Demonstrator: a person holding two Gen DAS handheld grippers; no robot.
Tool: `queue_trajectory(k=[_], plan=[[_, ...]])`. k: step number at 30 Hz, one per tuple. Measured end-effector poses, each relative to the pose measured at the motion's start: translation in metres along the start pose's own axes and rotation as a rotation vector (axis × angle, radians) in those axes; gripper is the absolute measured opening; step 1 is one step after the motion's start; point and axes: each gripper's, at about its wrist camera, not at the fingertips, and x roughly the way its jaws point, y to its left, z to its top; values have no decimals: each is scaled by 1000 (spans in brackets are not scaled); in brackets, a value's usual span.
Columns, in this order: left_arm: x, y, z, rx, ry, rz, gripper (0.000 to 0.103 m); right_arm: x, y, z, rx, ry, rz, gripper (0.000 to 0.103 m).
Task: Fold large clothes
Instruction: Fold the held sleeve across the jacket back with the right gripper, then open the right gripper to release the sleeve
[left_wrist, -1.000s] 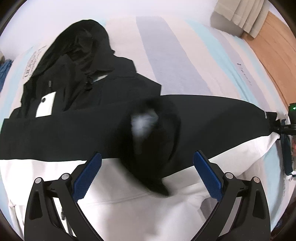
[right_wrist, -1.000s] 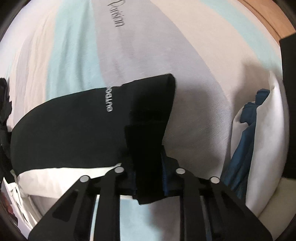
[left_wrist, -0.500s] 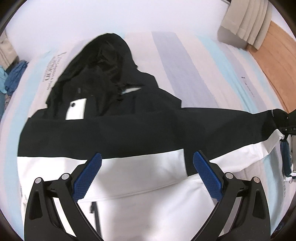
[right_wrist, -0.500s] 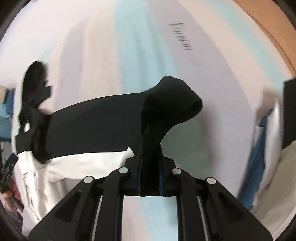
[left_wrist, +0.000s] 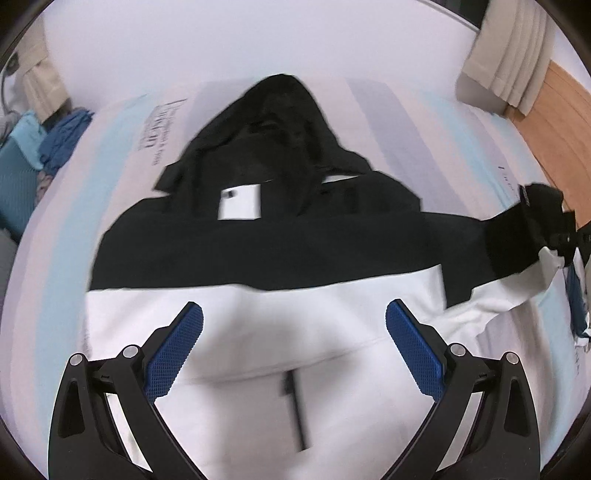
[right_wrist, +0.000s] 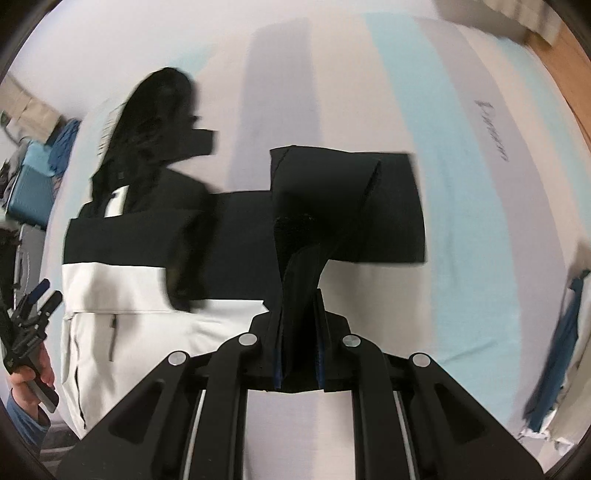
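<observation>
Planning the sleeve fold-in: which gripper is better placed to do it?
Right. The right gripper is shut on the sleeve cuff; the left gripper hangs open and empty above the jacket.

A striped bedsheet (left_wrist: 413, 122) in pale blue, grey and cream, printed with dark lettering, covers the bed; beige pleated curtains (left_wrist: 513, 62) hang over a wooden floor (left_wrist: 561, 122); crumpled blue clothing (left_wrist: 62, 140) lies beside a teal case (left_wrist: 14, 177).

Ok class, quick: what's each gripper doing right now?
Left gripper: open, holding nothing.
Right gripper: shut on the jacket's black sleeve cuff.
</observation>
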Motion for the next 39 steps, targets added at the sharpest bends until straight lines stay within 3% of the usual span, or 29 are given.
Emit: queue_trajectory(k=[11, 19, 28, 39], plan=[[-48, 133, -22, -88, 8, 34, 97, 4, 170, 31, -75, 3, 38, 12], [-53, 220, -34, -169, 52, -5, 97, 40, 294, 53, -127, 41, 8, 11], [-44, 285, -39, -194, 80, 4, 97, 90, 374, 53, -166, 81, 8, 12], [-26, 310, -42, -177, 97, 3, 97, 115, 444, 49, -224, 110, 54, 12]])
